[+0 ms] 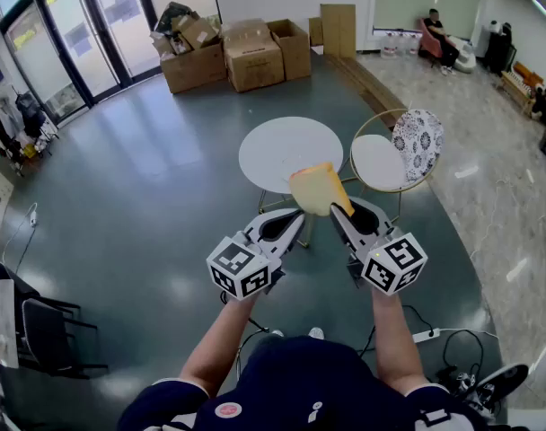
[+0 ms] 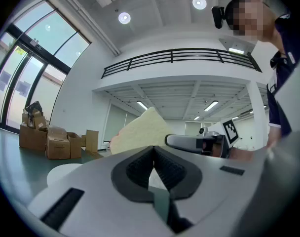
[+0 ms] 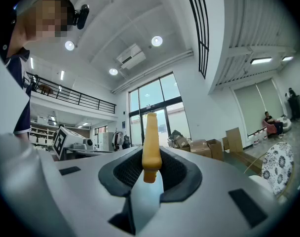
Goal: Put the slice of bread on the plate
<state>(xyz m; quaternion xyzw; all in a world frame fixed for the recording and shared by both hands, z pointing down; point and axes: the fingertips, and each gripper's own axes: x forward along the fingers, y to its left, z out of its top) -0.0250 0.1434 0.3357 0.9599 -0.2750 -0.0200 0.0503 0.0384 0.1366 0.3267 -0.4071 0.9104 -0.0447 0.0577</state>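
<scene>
1. the slice of bread [image 1: 320, 189] is up in the air, pinched by the right gripper [image 1: 336, 209]. the jaws are clamped on its lower end and the rest sticks out past the tips.
2. in the right gripper view the slice is dead edge-on and standing upright between the pads. so its flat faces point sideways, not down.
3. the left gripper [image 1: 294, 218] sits just beside the right one, jaws pressed together on nothing. from its own view the bread is a bit ahead and off to its right, not touching it.
4. the relation that matters: the round white desk [image 1: 264, 155] lies ahead of and below the bread. in the head view the slice overlaps the desk's near edge, but it's clearly well above it.
5. honestly i can't pick out the plate in any view. there's a faint something on the desk top, too washed out to call.
6. the chair [image 1: 377, 162] with the patterned cushion [image 1: 418, 140] is just to the right of the desk, so don't drift that way.
7. my guess: the right gripper does it all, since it's the one holding. reach forward and down, and roll the slice flat so a face lands first rather than the edge.
</scene>
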